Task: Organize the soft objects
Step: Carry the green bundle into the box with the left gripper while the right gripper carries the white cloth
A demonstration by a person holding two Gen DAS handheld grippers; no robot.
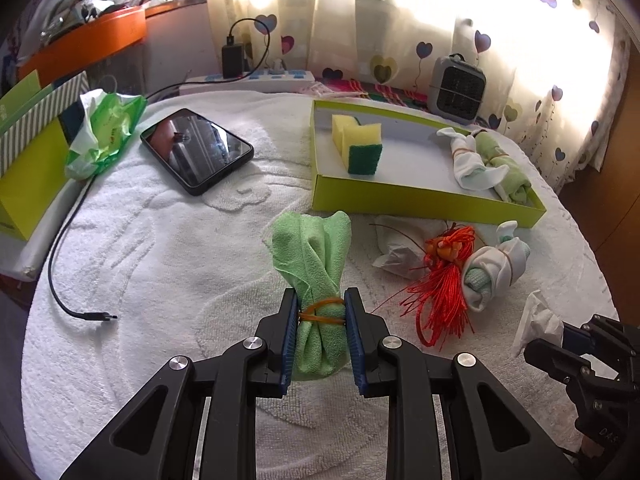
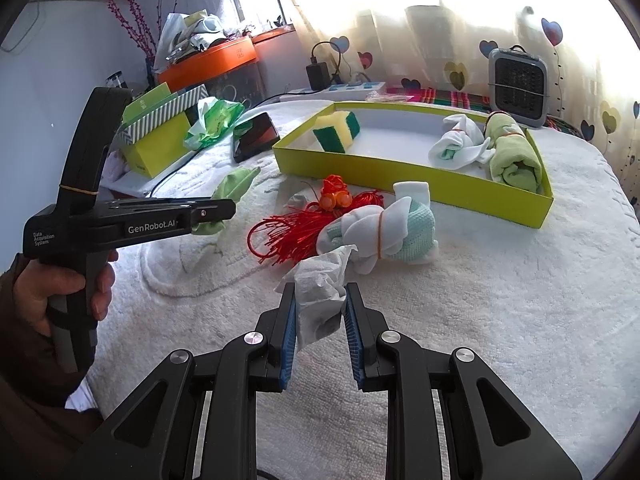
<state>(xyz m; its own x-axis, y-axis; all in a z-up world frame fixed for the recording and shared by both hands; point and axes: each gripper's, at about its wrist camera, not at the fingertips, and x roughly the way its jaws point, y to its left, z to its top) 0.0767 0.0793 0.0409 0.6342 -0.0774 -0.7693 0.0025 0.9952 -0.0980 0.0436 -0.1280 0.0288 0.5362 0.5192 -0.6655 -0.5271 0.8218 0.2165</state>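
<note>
Green cloth roll (image 1: 320, 276) rubber-banded, clamped; white sachet (image 2: 320, 300) pinched; sponge (image 1: 360, 142), two bundles in tray (image 1: 400, 196).

Each tool is matte black, its angular linkage arms studded with round silver screws and ending in ribbed blue pads (image 1: 289, 344), while the left tool (image 2: 208, 216) seen from the side bears white "GenRobot.AI" lettering, a yellow rubber band around its upright post, and a dark sleeve (image 2: 24, 360) below its grip.

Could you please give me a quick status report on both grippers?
Left gripper shut on green cloth bundle. Right gripper shut on white tissue. Yellow-green tray ahead; red tassel between.
</note>
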